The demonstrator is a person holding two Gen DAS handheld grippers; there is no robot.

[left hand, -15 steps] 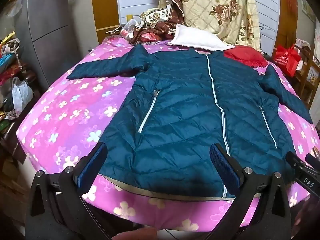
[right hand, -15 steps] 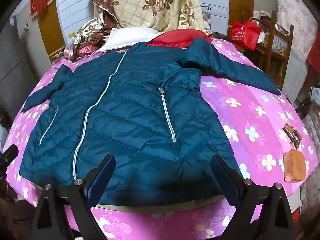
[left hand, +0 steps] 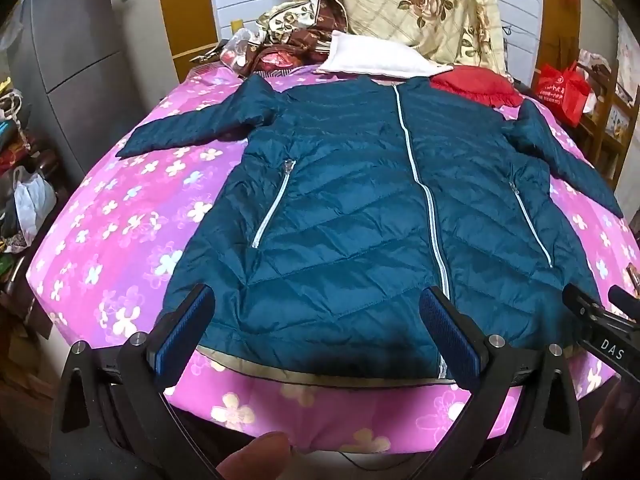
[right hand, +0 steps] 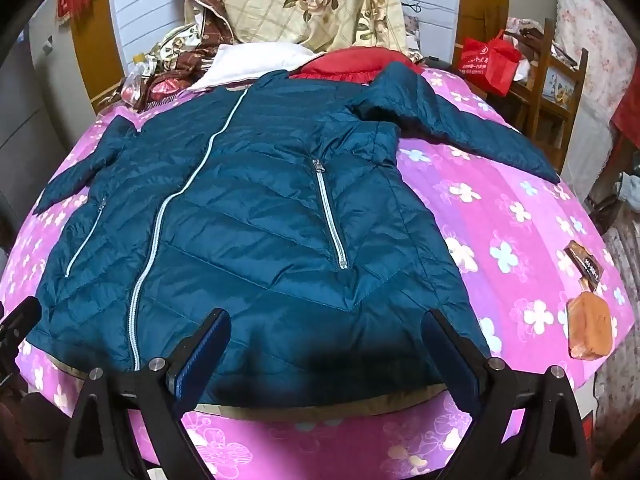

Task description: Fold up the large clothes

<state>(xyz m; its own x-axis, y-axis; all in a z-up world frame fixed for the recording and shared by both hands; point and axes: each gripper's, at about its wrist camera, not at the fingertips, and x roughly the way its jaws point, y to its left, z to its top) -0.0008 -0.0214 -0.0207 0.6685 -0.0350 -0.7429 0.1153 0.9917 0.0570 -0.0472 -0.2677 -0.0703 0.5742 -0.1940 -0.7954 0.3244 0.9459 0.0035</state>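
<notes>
A teal quilted jacket [left hand: 360, 216] lies flat and zipped on a bed with a pink flowered sheet [left hand: 120, 216], both sleeves spread out to the sides. It also shows in the right wrist view [right hand: 256, 216]. My left gripper [left hand: 316, 320] is open and empty above the jacket's hem, left of the main zipper. My right gripper [right hand: 324, 340] is open and empty above the hem on the right half. The right gripper's tip shows at the edge of the left wrist view [left hand: 600, 332].
A white pillow [left hand: 380, 60], a red cloth [left hand: 476, 86] and a floral quilt [left hand: 420, 8] lie past the collar. A red bag [right hand: 490, 62] hangs at a wooden shelf on the right. Small brown packets [right hand: 590, 328] lie on the sheet [right hand: 520, 216] at right. A grey cabinet [left hand: 72, 40] stands at left.
Both grippers have shifted very slightly; the jacket lies as before.
</notes>
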